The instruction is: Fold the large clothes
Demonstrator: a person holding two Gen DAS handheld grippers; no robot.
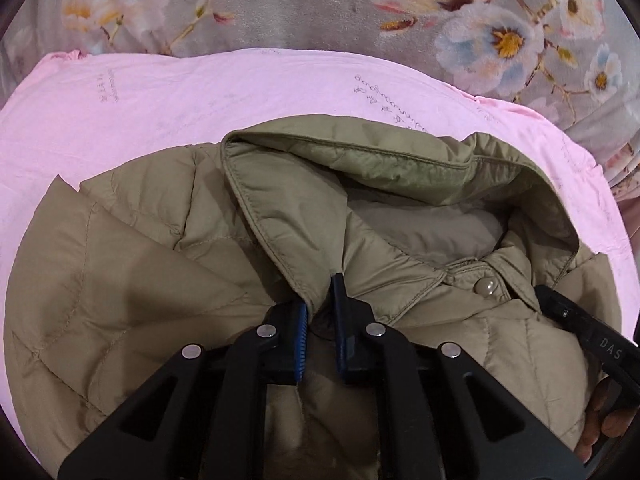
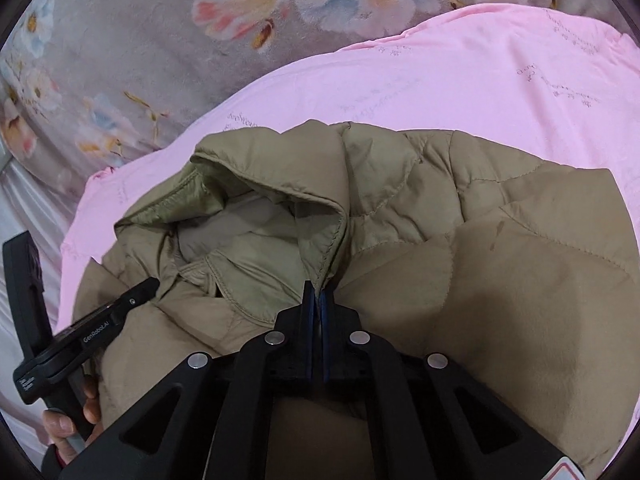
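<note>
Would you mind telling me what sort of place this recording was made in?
Most likely a bedroom, on a bed: the khaki jacket lies on a pink sheet spread over a plush floral blanket, all soft bedding rather than a table.

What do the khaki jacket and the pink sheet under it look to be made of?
Khaki jacket: looks like thin synthetic shell, nylon or polyester, with padded fill; stitched quilting, puffy panels, slight sheen. Pink sheet: probably matte woven cotton or blend; flat, no shine, faint printed script.
</note>
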